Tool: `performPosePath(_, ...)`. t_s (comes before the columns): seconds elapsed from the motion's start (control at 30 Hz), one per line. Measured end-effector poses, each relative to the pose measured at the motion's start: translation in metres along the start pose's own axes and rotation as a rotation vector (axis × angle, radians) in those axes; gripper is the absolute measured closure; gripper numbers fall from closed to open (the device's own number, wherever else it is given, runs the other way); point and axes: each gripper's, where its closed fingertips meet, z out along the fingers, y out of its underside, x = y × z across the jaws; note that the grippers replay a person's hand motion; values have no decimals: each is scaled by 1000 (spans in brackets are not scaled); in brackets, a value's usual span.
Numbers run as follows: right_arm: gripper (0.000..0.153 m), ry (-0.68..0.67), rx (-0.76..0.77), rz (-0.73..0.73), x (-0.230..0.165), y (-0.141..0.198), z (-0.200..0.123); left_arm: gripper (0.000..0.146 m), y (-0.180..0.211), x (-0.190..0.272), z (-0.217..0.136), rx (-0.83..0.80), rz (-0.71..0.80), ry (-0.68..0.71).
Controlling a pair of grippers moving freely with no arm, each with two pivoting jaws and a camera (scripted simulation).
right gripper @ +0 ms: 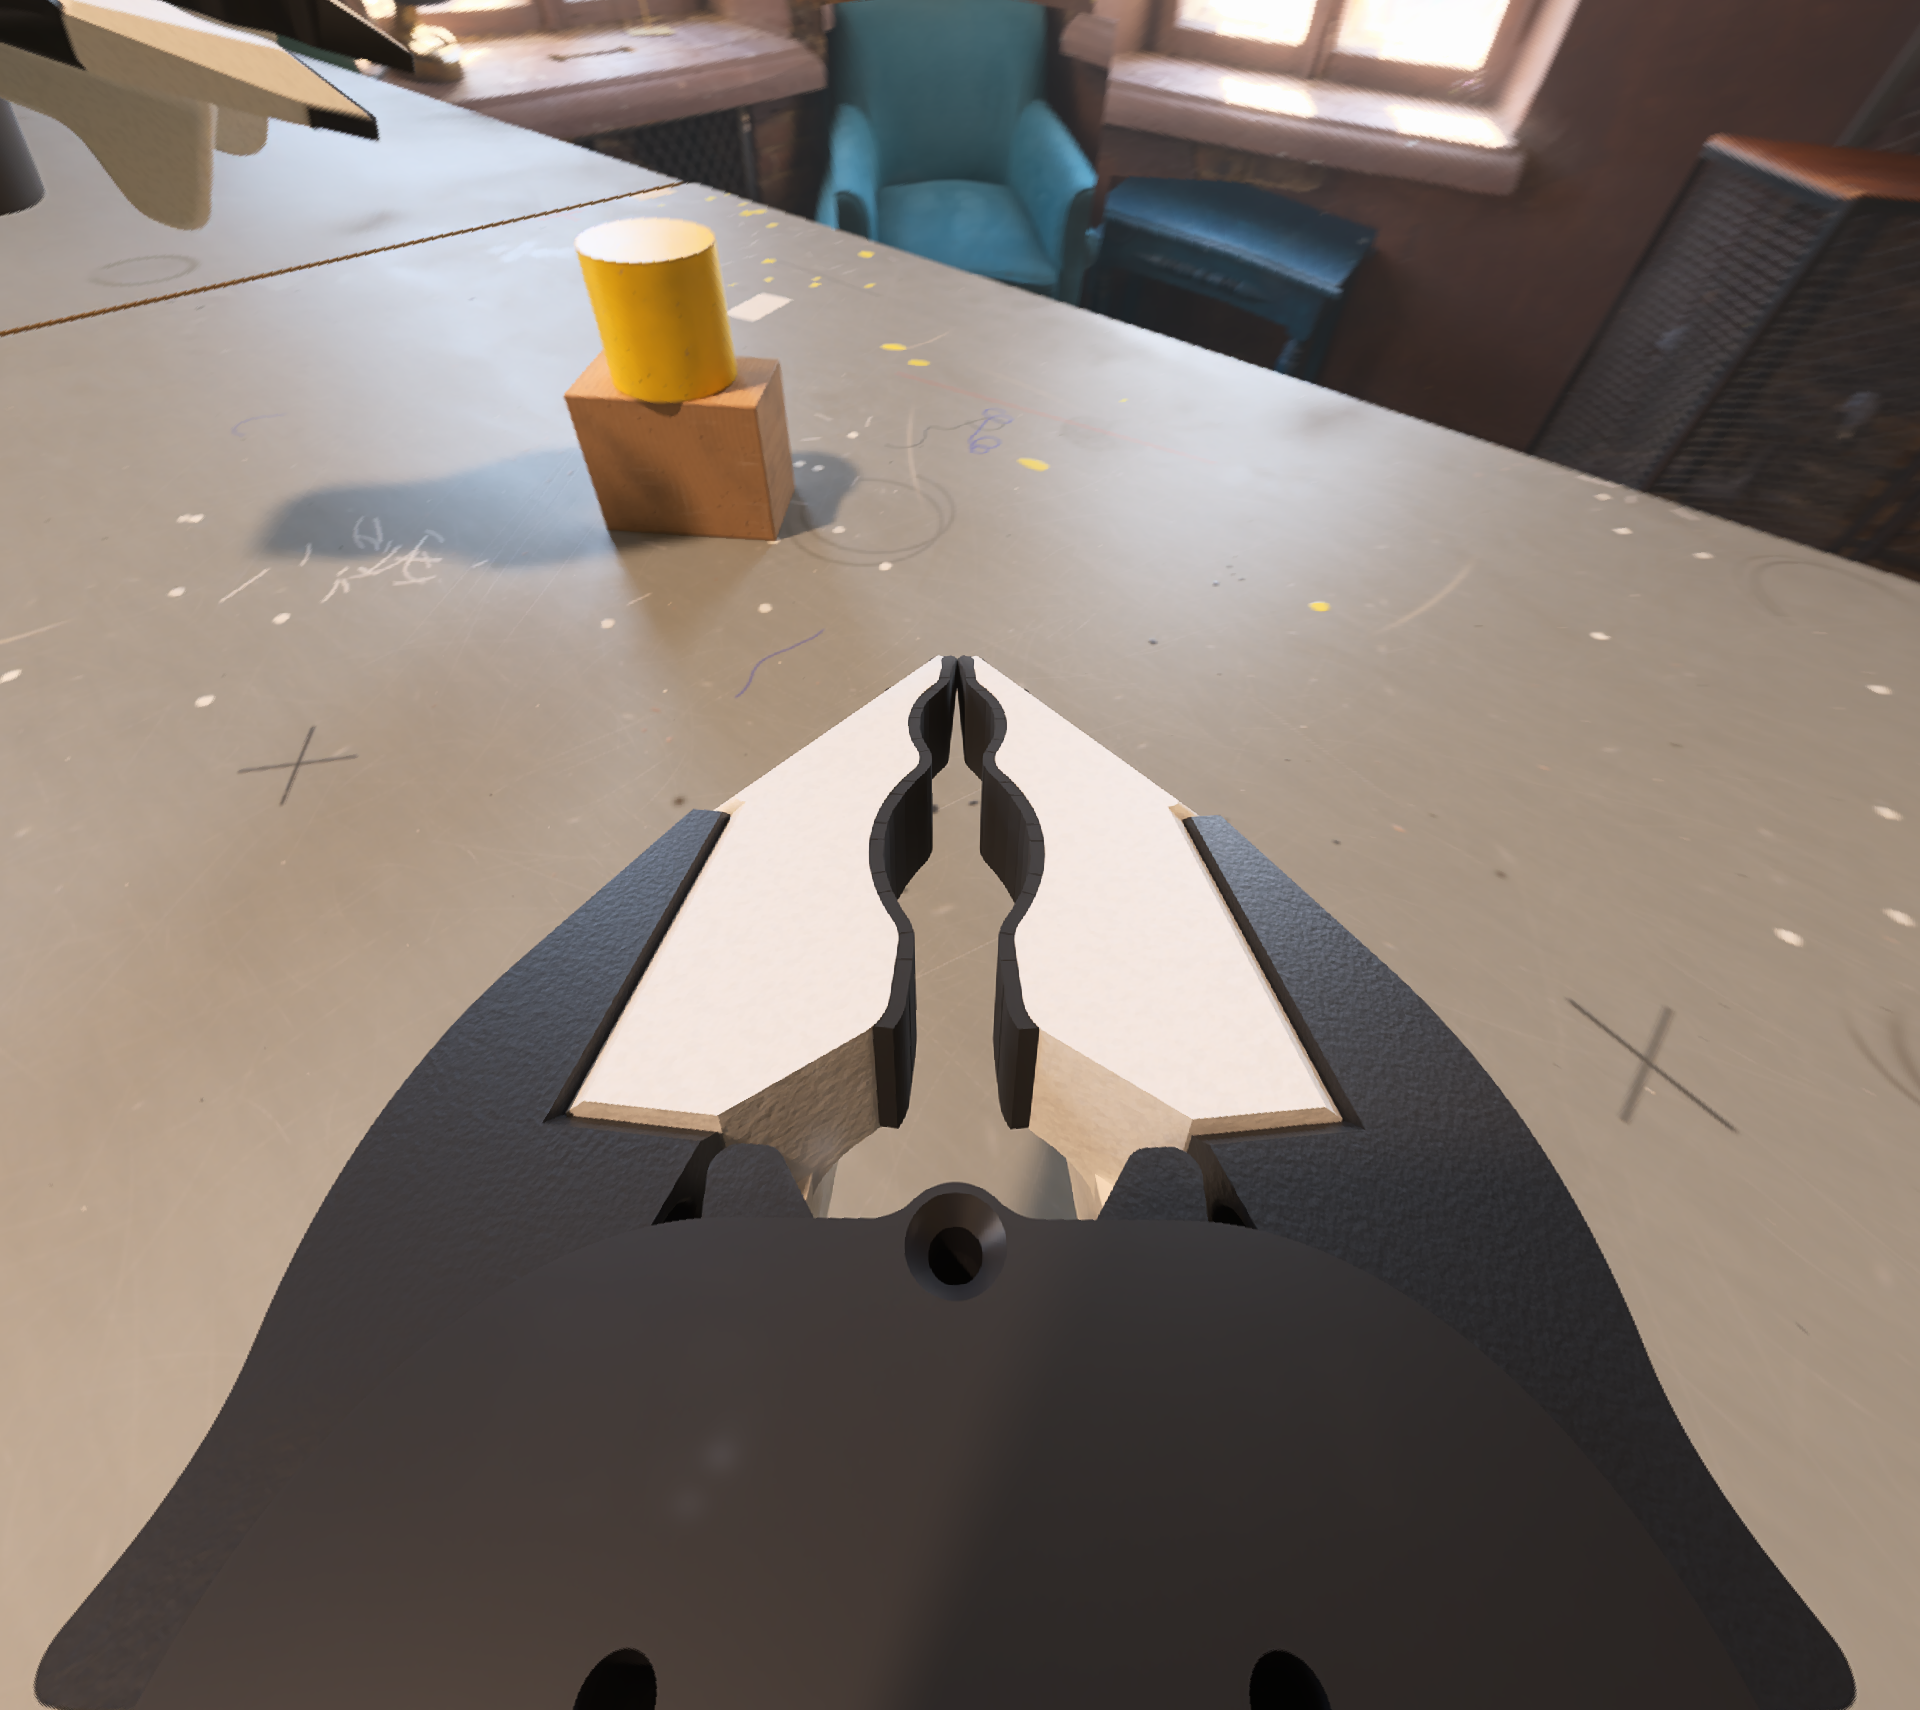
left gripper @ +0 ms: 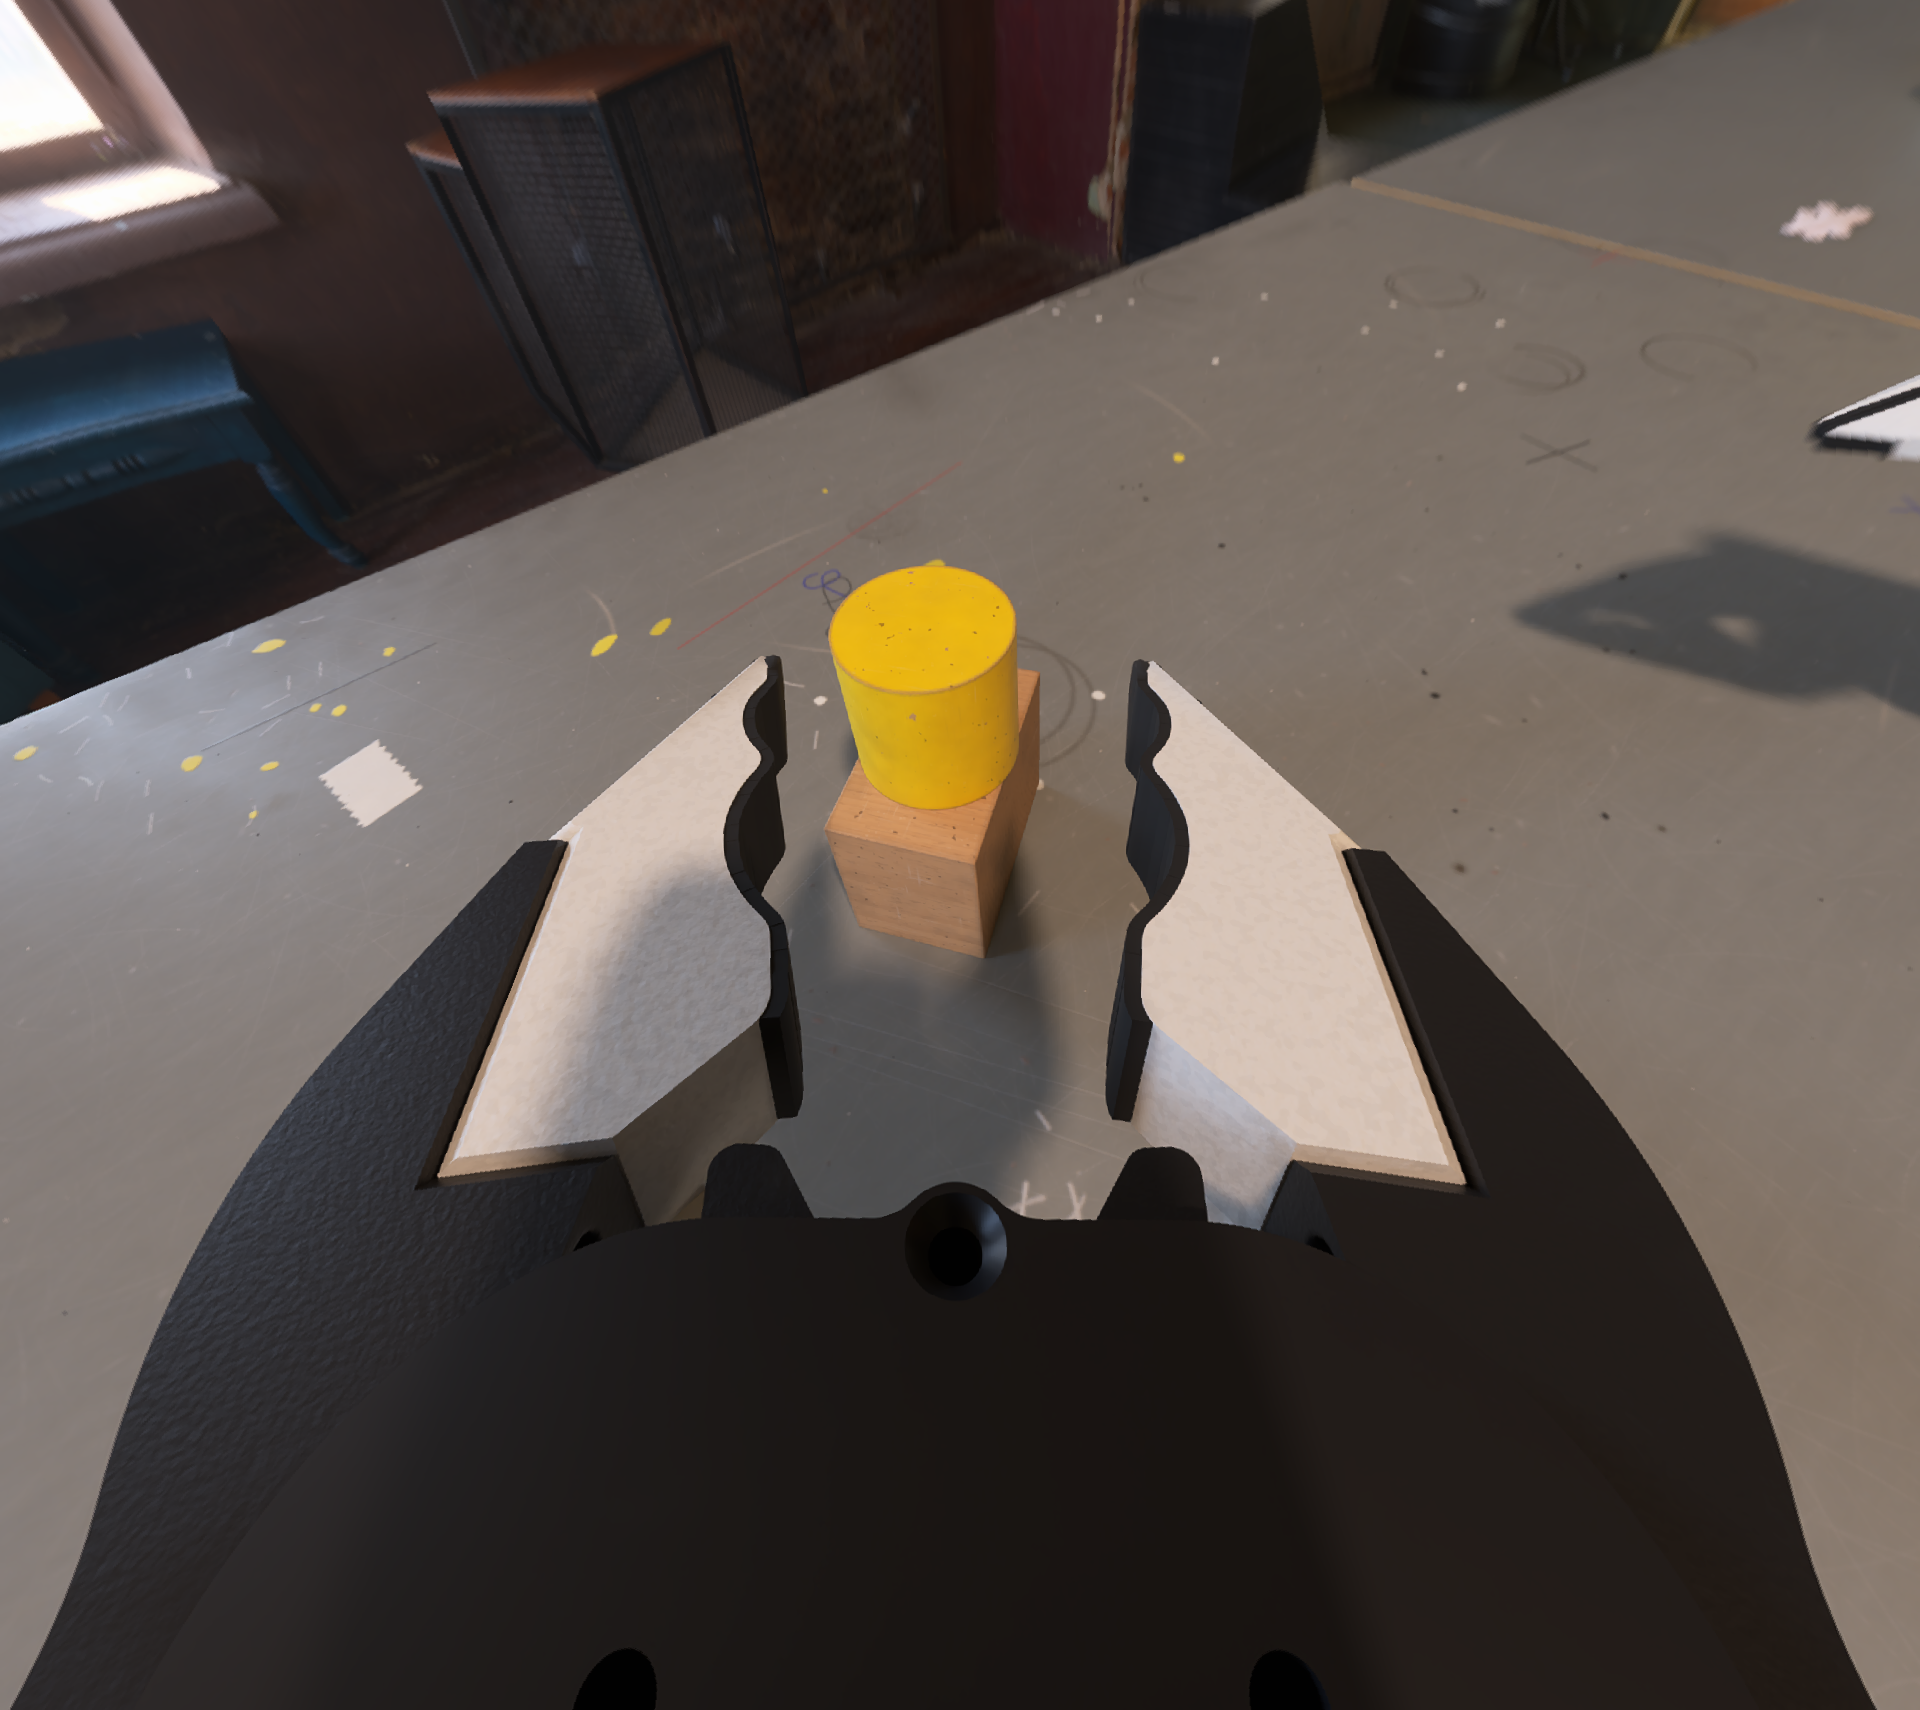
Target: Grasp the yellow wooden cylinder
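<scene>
**Supervisor:** Report task status and target position.

**Operator:** The yellow wooden cylinder [left gripper: 925, 686] stands upright on a plain wooden block [left gripper: 935, 850], and the block rests on the grey bench [left gripper: 1351, 725]. My left tongs [left gripper: 956, 673] are released, with the jaws spread wide. In the left wrist view the cylinder sits ahead of the gap, roughly on its centre line, and no finger touches it. I judge the approach and alignment largely done. The grasp itself is not done.

**Supervisor:** State of the second unit?

**Operator:** My right tongs [right gripper: 956, 663] are clenched, tips together, gripping nothing. They point at bare bench, well apart from the cylinder [right gripper: 655, 310] and block [right gripper: 686, 455]. From that side I also see the left tongs [right gripper: 187, 102] raised at the upper left, near the stack but apart from it.

**Supervisor:** Remaining steps?

**Operator:** As I judge it:
1. Advance the left tongs until the fingers flank the cylinder wall, above the block's top face.
2. Close on the cylinder.
3. Confirm hold.

Caution: the cylinder appears to sit toward one edge of the block, not centred. A sideways nudge could tip it off.
</scene>
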Motion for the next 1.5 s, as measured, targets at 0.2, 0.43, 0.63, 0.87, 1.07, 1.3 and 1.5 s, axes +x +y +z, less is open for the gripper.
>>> performPosePath(0.2, 152, -77, -58, -58, 5, 25, 28, 79, 31, 10, -15, 89, -74, 11)
performPosePath(0.43, 90, -273, -114, -13, -1, 30, 60, 58, 81, -3, 29, -85, -24, 103)
performPosePath(0.63, 80, -193, -173, -232, -9, 53, 79, 54, 90, -11, 55, -152, -24, 173)
performPosePath(0.87, 84, -130, -190, -313, -3, 63, 70, 46, 71, -18, 77, -77, -14, 196)
performPosePath(1.07, 86, -106, -159, -294, 4, 56, 65, 44, 51, -13, 91, -24, -69, 304)
performPosePath(1.3, 86, -76, -160, -331, 8, 55, 60, 71, 55, -4, 98, -61, -86, 376)
performPosePath(1.5, 87, -72, -176, -309, 10, 59, 66, 82, 56, -2, 98, -56, -135, 353)
